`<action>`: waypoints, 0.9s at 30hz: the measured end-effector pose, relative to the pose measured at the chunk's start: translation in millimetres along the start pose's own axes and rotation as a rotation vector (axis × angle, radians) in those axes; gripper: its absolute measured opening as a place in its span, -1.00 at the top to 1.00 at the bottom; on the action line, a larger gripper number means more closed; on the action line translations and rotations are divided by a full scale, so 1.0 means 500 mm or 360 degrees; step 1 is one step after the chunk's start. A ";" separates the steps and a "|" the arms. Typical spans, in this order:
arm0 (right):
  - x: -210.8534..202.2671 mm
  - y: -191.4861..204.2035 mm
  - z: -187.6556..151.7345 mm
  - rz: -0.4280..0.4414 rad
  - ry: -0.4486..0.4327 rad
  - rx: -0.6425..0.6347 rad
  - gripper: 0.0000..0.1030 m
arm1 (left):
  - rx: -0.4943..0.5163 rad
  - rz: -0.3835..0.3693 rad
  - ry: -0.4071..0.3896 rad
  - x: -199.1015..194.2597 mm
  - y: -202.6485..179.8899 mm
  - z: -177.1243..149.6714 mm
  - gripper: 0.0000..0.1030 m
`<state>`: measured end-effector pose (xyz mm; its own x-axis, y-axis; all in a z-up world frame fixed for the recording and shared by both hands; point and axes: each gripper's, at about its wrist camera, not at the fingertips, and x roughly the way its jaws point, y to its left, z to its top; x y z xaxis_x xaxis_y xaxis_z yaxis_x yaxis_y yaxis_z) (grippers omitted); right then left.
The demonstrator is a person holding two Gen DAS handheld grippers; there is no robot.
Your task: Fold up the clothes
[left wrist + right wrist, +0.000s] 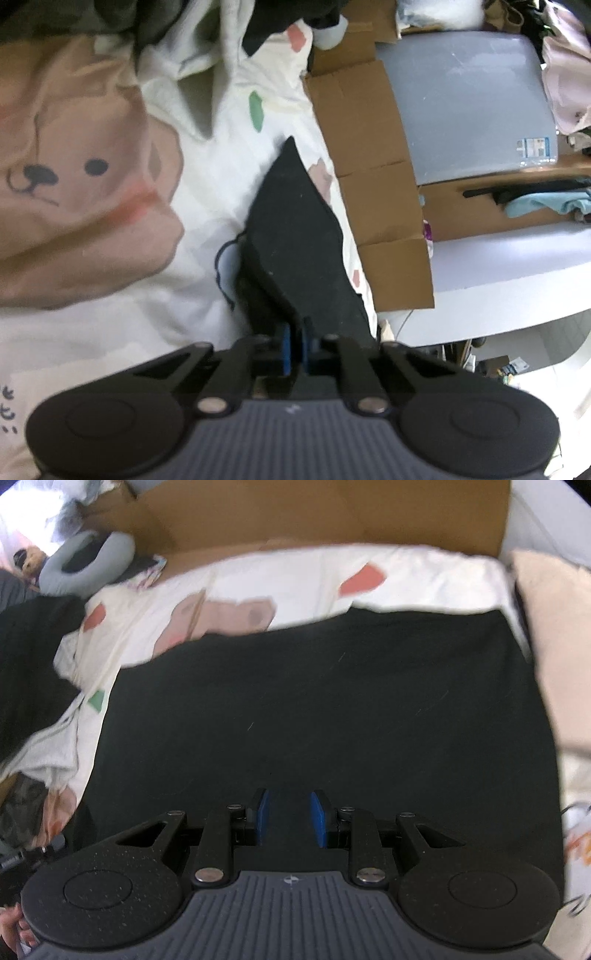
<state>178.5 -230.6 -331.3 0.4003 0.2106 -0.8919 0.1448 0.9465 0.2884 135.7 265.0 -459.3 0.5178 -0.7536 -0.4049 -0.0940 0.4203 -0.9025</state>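
Note:
A black garment (295,229) lies on a white patterned bedsheet (207,192) in the left wrist view, running up from my left gripper (294,332) to a pointed corner. The blue pads stand almost together, shut on the garment's near edge. In the right wrist view the same black garment (314,701) spreads wide and flat over the sheet (406,576). My right gripper (290,801) points steeply down at it, and a thick band of black cloth fills the gap between its blue pads.
A pink bear-face print (74,177) covers the sheet's left side. Flattened cardboard (362,140) and a grey board (465,103) border the bed on the right. A grey neck pillow (85,565), piled clothes (229,44) and a cream fabric (554,646) lie around. Fingers of a hand (11,926) show at the lower left.

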 end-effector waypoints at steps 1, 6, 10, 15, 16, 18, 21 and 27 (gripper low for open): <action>0.011 0.010 -0.014 -0.0002 0.0018 -0.0007 0.47 | -0.0003 -0.0001 -0.0009 -0.005 -0.003 0.001 0.90; 0.049 0.046 -0.089 -0.0052 0.0053 -0.0080 0.47 | 0.0007 0.0020 -0.0020 -0.019 -0.009 0.000 0.91; 0.070 0.051 -0.140 -0.0086 0.0090 -0.0097 0.48 | 0.0005 0.0054 0.0002 -0.019 -0.001 -0.005 0.90; 0.080 0.059 -0.188 -0.0108 0.0123 -0.0150 0.47 | 0.0006 0.0156 0.0057 -0.013 0.013 -0.011 0.01; 0.080 0.061 -0.196 -0.0112 0.0128 -0.0156 0.47 | 0.0002 0.0145 0.0070 -0.011 0.016 -0.013 -0.02; 0.078 0.064 -0.210 -0.0125 0.0139 -0.0167 0.46 | -0.0010 0.0136 0.0101 -0.005 0.021 -0.016 -0.09; 0.068 0.065 -0.221 -0.0128 0.0156 -0.0159 0.44 | -0.0016 0.0149 0.0118 0.000 0.031 -0.019 -0.13; 0.029 0.075 -0.212 -0.0109 0.0105 -0.0131 0.44 | -0.0054 0.0119 0.0093 0.007 0.045 -0.026 -0.02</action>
<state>93.8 -165.9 -370.5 0.3310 0.1578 -0.9303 0.0941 0.9755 0.1989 124.1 265.3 -482.9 0.4575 -0.7494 -0.4786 -0.1597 0.4602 -0.8733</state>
